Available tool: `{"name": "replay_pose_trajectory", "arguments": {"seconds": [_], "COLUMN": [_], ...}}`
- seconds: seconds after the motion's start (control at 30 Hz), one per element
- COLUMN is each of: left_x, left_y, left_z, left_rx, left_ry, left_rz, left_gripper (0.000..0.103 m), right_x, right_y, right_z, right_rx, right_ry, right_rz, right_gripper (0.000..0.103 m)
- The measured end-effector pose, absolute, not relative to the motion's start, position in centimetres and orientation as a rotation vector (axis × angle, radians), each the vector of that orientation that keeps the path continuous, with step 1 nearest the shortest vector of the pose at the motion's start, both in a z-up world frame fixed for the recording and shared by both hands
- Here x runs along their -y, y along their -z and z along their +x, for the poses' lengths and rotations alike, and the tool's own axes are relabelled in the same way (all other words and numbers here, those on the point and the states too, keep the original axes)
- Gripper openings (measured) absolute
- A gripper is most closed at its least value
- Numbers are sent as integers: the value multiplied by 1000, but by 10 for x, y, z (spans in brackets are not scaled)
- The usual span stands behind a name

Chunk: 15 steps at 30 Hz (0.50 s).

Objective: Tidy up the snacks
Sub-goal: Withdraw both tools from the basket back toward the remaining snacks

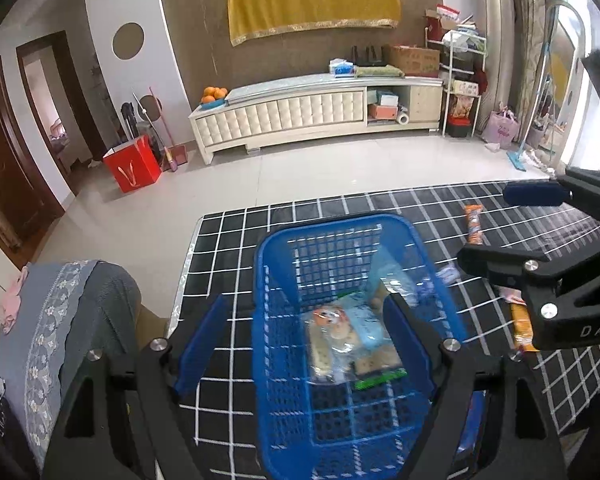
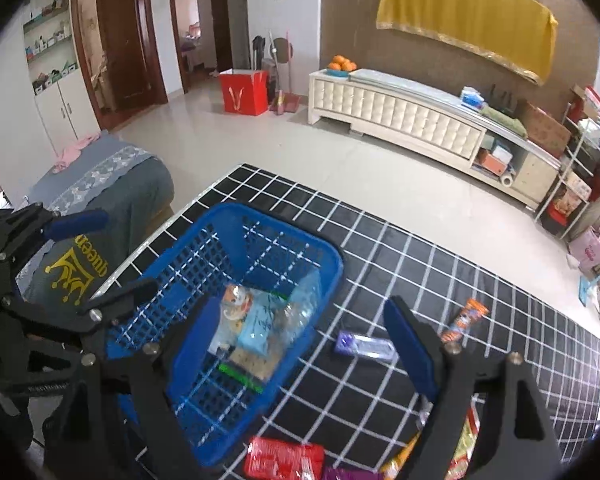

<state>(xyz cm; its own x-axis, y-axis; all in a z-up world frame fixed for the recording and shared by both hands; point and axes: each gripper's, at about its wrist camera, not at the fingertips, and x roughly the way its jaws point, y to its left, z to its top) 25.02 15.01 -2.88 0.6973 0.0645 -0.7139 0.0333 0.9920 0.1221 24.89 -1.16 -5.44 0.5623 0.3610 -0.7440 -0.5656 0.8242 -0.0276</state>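
A blue mesh basket (image 1: 268,300) (image 2: 204,412) stands on the black grid-patterned table (image 1: 228,280) (image 2: 420,256). Several snack packets (image 1: 348,336) (image 2: 256,328) lie inside it. My left gripper (image 1: 304,340) (image 2: 100,248) is open and empty above the basket. My right gripper (image 2: 304,340) (image 1: 496,228) is open and empty, to the right of the basket. Loose snacks lie on the table: an orange bar (image 1: 474,224) (image 2: 464,320), a purple-white packet (image 2: 364,346), a red packet (image 2: 284,458) and an orange-yellow packet (image 1: 522,326).
A grey cushioned seat (image 1: 68,344) (image 2: 112,184) stands left of the table. Beyond the table are a tiled floor, a cream TV cabinet (image 1: 300,116), a red paper bag (image 1: 132,164) and a wire shelf (image 1: 460,84).
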Motion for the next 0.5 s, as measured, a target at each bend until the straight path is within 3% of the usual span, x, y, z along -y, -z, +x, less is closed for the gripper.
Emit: {"name": "replay_pose_trajectory", "arguments": {"seconds": [0.5], "left_x": [-80], "left_y": [-10], "left_z": [197], "left_rx": [-743], "left_ry": [50], "left_rz": [148], "left_gripper": [82], "right_x": [88], "right_y": [23], "right_z": [192], "right_rx": [-761], "right_ry": [-494], "right_rz": [-225], "right_gripper": [87]}}
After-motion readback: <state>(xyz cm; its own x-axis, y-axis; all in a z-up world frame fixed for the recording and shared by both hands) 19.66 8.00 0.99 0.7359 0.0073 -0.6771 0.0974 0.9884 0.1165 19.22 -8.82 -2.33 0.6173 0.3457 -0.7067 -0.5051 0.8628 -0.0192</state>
